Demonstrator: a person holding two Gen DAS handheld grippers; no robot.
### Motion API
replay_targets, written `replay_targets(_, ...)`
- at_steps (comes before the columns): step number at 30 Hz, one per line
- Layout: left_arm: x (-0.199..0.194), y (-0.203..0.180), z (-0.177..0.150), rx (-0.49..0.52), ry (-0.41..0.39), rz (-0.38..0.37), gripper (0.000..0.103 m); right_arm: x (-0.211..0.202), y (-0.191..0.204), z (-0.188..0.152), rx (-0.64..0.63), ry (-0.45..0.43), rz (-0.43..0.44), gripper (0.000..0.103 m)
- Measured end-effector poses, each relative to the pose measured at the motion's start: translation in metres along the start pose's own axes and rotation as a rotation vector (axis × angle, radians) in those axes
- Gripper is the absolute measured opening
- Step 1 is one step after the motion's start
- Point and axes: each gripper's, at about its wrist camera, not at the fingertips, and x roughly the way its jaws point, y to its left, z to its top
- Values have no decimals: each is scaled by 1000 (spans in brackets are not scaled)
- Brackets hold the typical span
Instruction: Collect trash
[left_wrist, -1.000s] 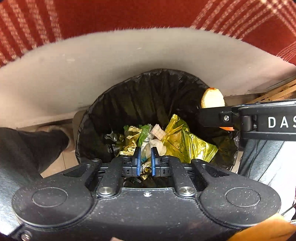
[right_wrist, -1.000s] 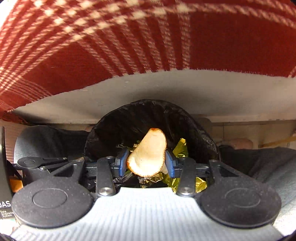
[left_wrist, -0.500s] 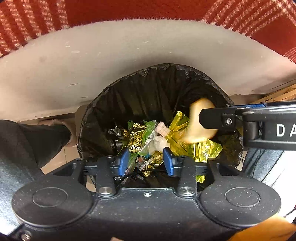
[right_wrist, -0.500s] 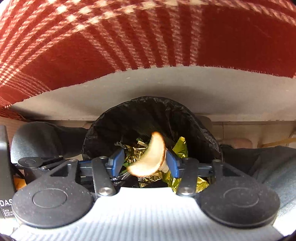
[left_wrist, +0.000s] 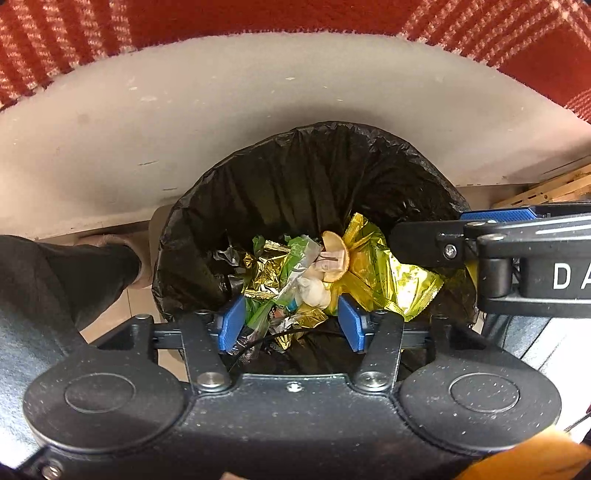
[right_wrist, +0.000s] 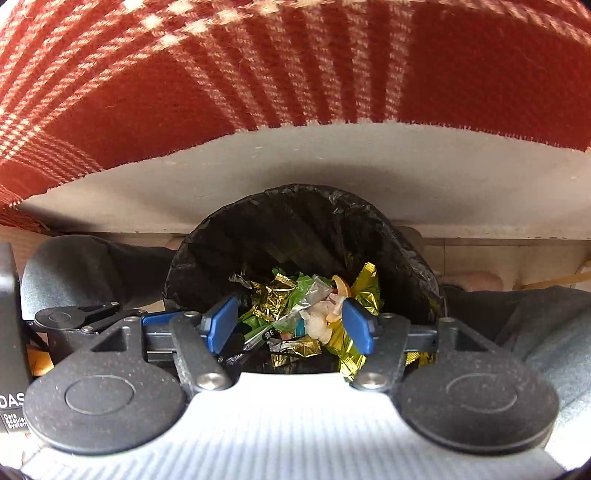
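Both grippers hung over the one bin (left_wrist: 295, 184), lined with a black bag, beside the edge of the red plaid rug (right_wrist: 258, 66). The left gripper (left_wrist: 291, 321) and right gripper (right_wrist: 291, 326) each had fingers spread apart, holding nothing. One pale food scrap (left_wrist: 334, 254) lay on the wrappers (left_wrist: 384, 280) heaped inside: several gold foil ones, a few green, too crumpled to count exactly. This drop-off looked finished; whether trash remained elsewhere could not be told.

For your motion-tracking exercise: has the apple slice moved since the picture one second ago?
Yes. The apple slice has left the right gripper and dropped into the black bin liner, resting on the wrappers.
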Motion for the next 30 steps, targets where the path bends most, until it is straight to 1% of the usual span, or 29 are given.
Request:
replay_targets(3,0,-1,0,-3,3,9,58,0,0,0,0,-1,-2,75)
replay_targets(6,-1,-1,0,-4,-3,13,64,1,0,0,0,-1,0,76)
replay_targets(9,-2,1,0,-9,-9,7,72,1,-1,0,1,0,0,76)
replay_targets(11,-2,2,0,-12,-11,-2,80,0,-1,0,1,0,0,76)
replay_targets(14,-4,2,0,-16,-19,-10,86,0,-1,0,1,0,0,76)
replay_targets(18,-5,2,1,-24,-26,-19,89,0,-1,0,0,0,0,76)
replay_targets(20,-4,3,1,-32,-21,-15,95,0,-1,0,0,0,0,76)
replay_targets(24,-3,5,1,-46,-19,-13,100,-1,-1,0,-1,-1,0,76)
replay_targets(25,-3,6,2,-49,-18,-14,103,-1,-1,0,-1,-1,0,76)
replay_targets(30,-1,5,2,-47,-5,6,103,-1,-1,-1,-2,0,-1,76)
